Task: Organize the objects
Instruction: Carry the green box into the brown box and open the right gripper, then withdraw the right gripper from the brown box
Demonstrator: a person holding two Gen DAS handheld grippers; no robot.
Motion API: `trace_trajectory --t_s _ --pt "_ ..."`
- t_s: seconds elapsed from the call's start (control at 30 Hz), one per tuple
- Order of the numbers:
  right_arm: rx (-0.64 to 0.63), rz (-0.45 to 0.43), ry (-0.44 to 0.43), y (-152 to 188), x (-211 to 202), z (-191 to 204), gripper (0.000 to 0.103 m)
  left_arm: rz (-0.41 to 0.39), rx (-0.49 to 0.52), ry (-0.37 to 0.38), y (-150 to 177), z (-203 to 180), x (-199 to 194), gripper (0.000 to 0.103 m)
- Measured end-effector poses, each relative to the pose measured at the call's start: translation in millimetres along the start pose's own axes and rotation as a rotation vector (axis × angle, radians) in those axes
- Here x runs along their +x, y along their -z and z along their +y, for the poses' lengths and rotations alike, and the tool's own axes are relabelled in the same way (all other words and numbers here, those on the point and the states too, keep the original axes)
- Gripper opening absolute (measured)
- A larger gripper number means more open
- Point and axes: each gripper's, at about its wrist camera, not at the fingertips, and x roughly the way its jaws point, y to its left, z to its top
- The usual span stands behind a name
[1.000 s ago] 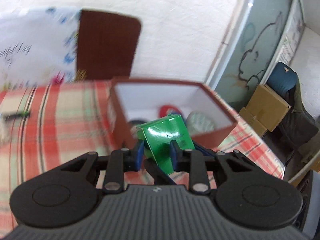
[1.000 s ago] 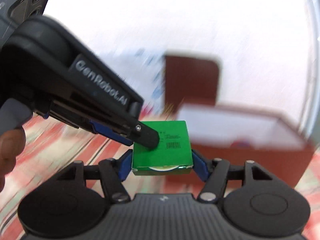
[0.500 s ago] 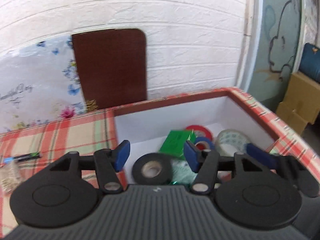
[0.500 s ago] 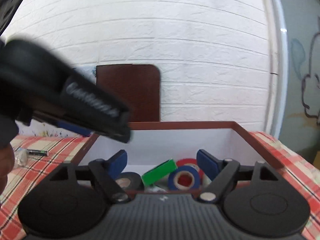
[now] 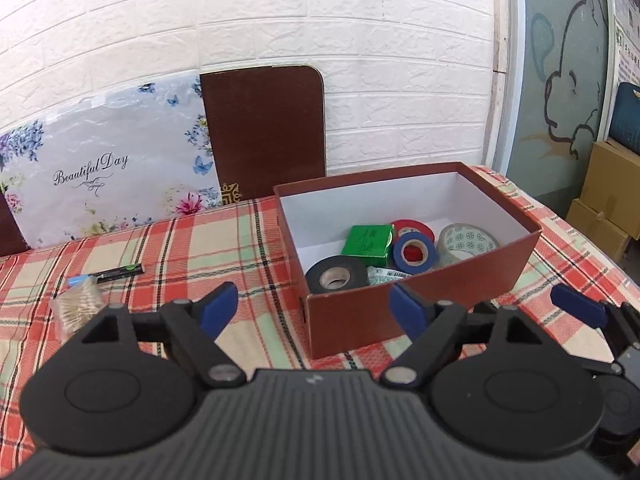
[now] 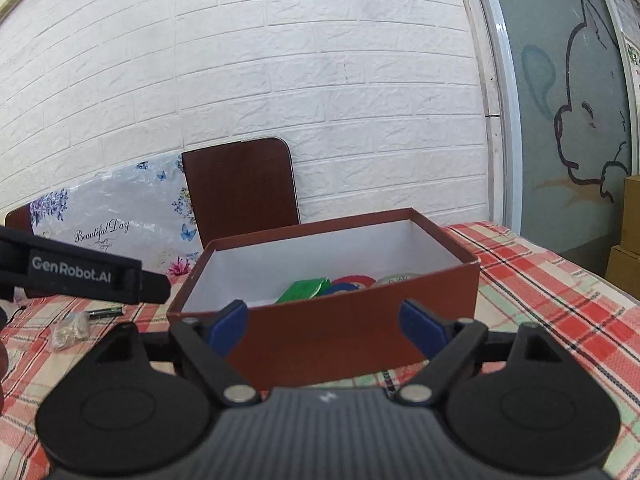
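Note:
A brown box (image 5: pixel 420 312) with a white inside stands on the plaid tablecloth (image 5: pixel 180 248). In it lie a green packet (image 5: pixel 366 240), a black tape roll (image 5: pixel 336 276), a blue roll (image 5: pixel 414 252), a red roll (image 5: pixel 414 226) and a patterned clear roll (image 5: pixel 466 242). My left gripper (image 5: pixel 312 310) hovers short of the box's near corner, jaws opening, nothing between them. My right gripper (image 6: pixel 325 324) faces the box (image 6: pixel 340 344) front wall, jaws also opening and empty. The green packet (image 6: pixel 306 290) shows over the rim.
A black pen-like stick (image 5: pixel 116 274) and a small clear bag of pale sticks (image 5: pixel 78 308) lie on the cloth to the left. A brown lid (image 5: pixel 264 132) and a floral bag (image 5: pixel 108 168) lean on the brick wall. Cardboard boxes (image 5: pixel 612 200) stand off the table's right edge.
A second ago both grippers held the green packet above the box. It now lies inside, and both grippers have opened and drawn back from the box.

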Motion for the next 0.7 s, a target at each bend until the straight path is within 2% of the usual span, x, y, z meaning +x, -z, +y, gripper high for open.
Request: trace_trajectory --t_s 0.13,0.27,0.6,0.7 --pt "0.03 0.027 0.03 7.3 -11.6 -9.4 0.087 -0.007 -0.015 -0.003 7.6 7.5 -8.6 0.085" --pt "0.11 0.032 0.069 4.7 -22.6 -24.7 0.09 0.001 -0.03 -0.01 14.7 13.1 -13.1 0.09" --pt "0.235 0.029 0.04 -2.6 -38.9 -30.9 0.098 0.015 -0.012 -0.023 23.4 15.2 -15.6 0.092" --pt "0.26 0.023 0.026 -3.1 -41.9 -31.3 0.099 0.01 -0.007 -0.035 25.5 16.6 -15.6 0.099"
